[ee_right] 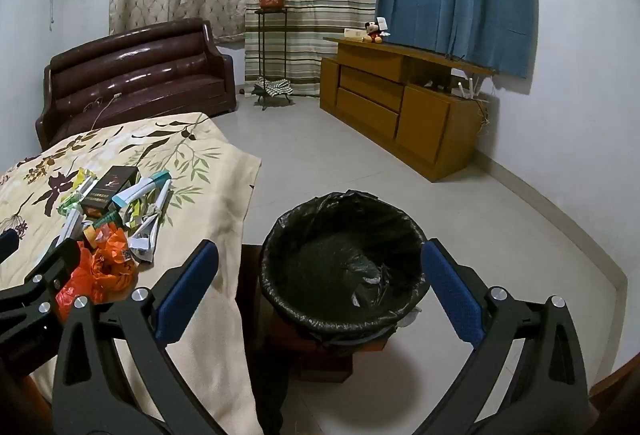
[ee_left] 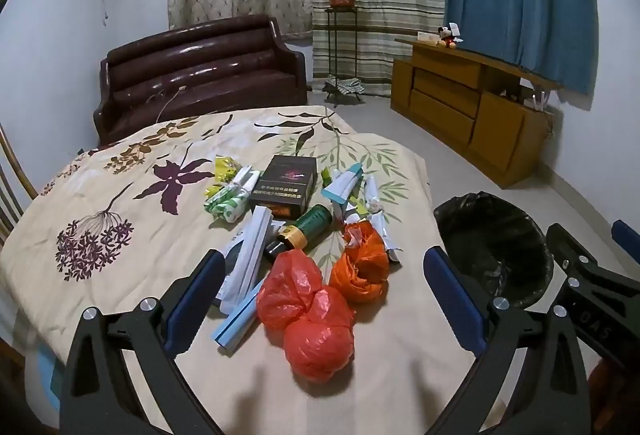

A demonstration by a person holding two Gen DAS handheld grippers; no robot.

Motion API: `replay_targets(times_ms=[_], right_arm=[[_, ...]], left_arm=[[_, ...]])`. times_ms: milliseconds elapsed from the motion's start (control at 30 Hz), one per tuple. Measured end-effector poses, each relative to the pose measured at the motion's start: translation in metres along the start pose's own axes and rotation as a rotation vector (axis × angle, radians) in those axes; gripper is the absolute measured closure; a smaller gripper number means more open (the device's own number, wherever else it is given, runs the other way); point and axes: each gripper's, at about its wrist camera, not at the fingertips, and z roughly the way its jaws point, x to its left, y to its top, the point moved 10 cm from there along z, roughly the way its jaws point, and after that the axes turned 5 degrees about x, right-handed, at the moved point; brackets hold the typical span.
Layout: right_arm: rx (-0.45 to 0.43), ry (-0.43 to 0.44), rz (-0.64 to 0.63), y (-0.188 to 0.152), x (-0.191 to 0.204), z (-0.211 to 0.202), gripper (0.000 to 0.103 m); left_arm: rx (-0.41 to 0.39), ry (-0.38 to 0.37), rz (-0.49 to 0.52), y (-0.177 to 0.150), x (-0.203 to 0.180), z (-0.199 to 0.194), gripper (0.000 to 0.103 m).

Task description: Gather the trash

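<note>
Pale tiled floor is seen beyond a table draped in a cream floral cloth, with a dark brown leather sofa and a wooden cabinet set back against the walls. Trash is heaped near the cloth's right edge: two knotted red plastic bags, a crumpled orange bag, a dark cigarette carton, a small green bottle and flattened white and blue paper boxes. The heap appears gathered there so that it can be carried a short way to the black-lined round bin, which stands just beside the table's edge, raised on a dark red stand.

The left gripper is held spread wide above the red bags, nothing gripped. The right gripper is likewise released and empty, aimed at the bin's mouth. Open floor is left around the bin, and bare cloth lies left of the heap, so approach from either side is judged unobstructed.
</note>
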Motion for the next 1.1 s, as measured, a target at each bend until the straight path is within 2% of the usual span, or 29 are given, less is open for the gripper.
replay_targets(times_ms=[1100], right_arm=[[0.011,-0.001,-0.002,-0.0022,0.0002,0.0022,0.004]], left_arm=[[0.019,0.003,-0.018,-0.0016,0.0070,0.0045,0.006]])
